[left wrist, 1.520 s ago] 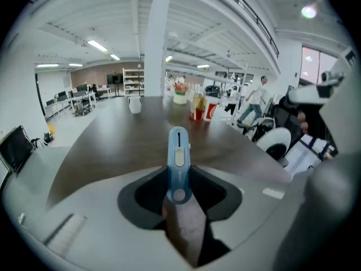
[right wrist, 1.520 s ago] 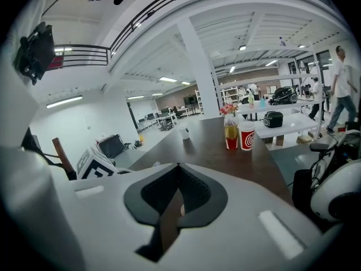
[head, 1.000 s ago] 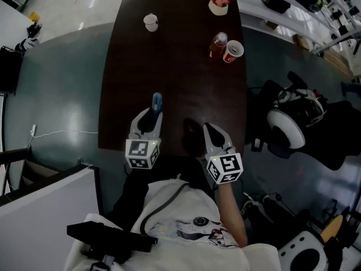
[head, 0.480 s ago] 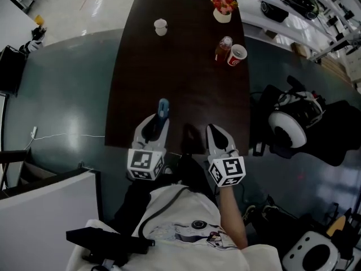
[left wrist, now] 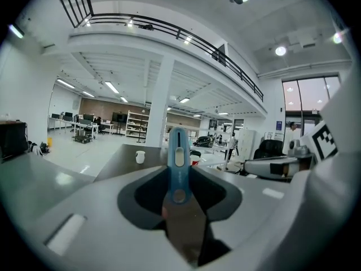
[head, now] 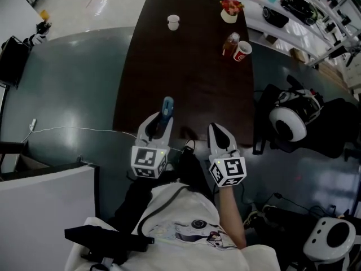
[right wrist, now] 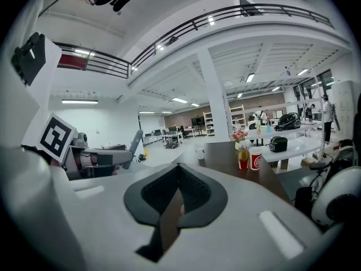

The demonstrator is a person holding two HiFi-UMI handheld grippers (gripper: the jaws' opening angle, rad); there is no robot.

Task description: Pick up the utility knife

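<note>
A blue utility knife (head: 167, 106) sticks out forward from my left gripper (head: 162, 119), which is shut on its handle and holds it in the air above the near edge of the dark brown table (head: 186, 66). In the left gripper view the utility knife (left wrist: 178, 160) stands upright between the dark pads, pointing away from me down the table. My right gripper (head: 216, 131) hovers beside it at the same table edge. In the right gripper view the right gripper (right wrist: 179, 176) has its pads together with nothing between them.
At the table's far end stand a white cup (head: 173, 22), a flower pot (head: 230, 11), a bottle (head: 229, 43) and a red paper cup (head: 242, 51). A black chair with a white round device (head: 287, 123) sits to the right. A white cable (head: 67, 130) runs across the floor on the left.
Both grippers have risen and drawn back from over the table toward its near edge. The knife has travelled along in the left gripper.
</note>
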